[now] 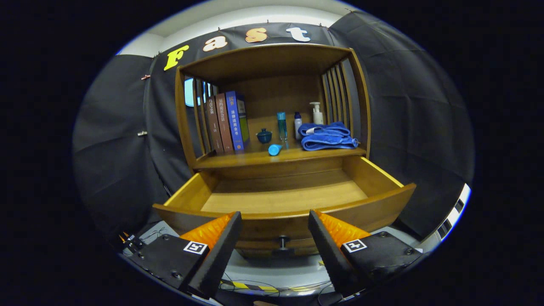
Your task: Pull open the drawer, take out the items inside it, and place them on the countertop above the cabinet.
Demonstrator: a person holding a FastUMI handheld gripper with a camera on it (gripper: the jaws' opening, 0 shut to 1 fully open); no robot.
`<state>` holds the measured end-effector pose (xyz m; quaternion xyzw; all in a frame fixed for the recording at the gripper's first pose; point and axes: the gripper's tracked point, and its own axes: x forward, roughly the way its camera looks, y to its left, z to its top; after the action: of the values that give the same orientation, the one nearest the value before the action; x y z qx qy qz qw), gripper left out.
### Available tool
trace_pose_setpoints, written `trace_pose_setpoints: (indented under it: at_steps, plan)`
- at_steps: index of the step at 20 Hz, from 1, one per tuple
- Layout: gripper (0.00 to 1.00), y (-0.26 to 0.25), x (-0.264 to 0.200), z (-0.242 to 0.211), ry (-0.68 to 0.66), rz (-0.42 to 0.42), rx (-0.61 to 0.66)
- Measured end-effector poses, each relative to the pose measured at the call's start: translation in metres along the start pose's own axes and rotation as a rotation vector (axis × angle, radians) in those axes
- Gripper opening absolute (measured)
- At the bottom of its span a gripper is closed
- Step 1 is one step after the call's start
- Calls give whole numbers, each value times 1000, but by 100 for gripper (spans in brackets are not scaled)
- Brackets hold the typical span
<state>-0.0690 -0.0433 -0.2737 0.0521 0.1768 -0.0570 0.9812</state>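
The wooden drawer (384, 203) stands pulled out toward me, and the part of its floor that I see is bare. Its small dark knob (283, 242) sits on the front panel, between my fingers and slightly beyond them. My gripper (275, 217) is open, with nothing between the fingers, just in front of the drawer's front. On the countertop (238, 160) above the drawer lie a small light-blue tube (275, 149) near the front edge and a folded blue towel (327, 136) to the right.
Inside the cabinet niche stand three books (226, 122) at the left, a dark lidded cup (264, 136), a tall teal bottle (281, 125), a small white bottle (298, 125) and a pump bottle (317, 113). Slatted sides close the niche. Cables and striped tape lie on the floor below.
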Motion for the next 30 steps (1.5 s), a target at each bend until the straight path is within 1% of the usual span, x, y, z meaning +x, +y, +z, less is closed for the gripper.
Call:
trace_pose_setpoints:
  at_steps: [3,6,7,14,18,21,22,30]
  plan:
    - [100,-5,15,-15,18,-16,2]
    - [99,-5,29,-23,40,-14,10]
    - [100,-7,31,-26,56,-27,9]
    - [99,-7,35,-21,76,-23,5]
    - [99,-9,61,-10,95,-16,3]
    - [100,-9,86,4,72,-16,5]
    - [99,-7,93,3,89,-15,5]
    - [100,-9,148,21,79,-11,2]
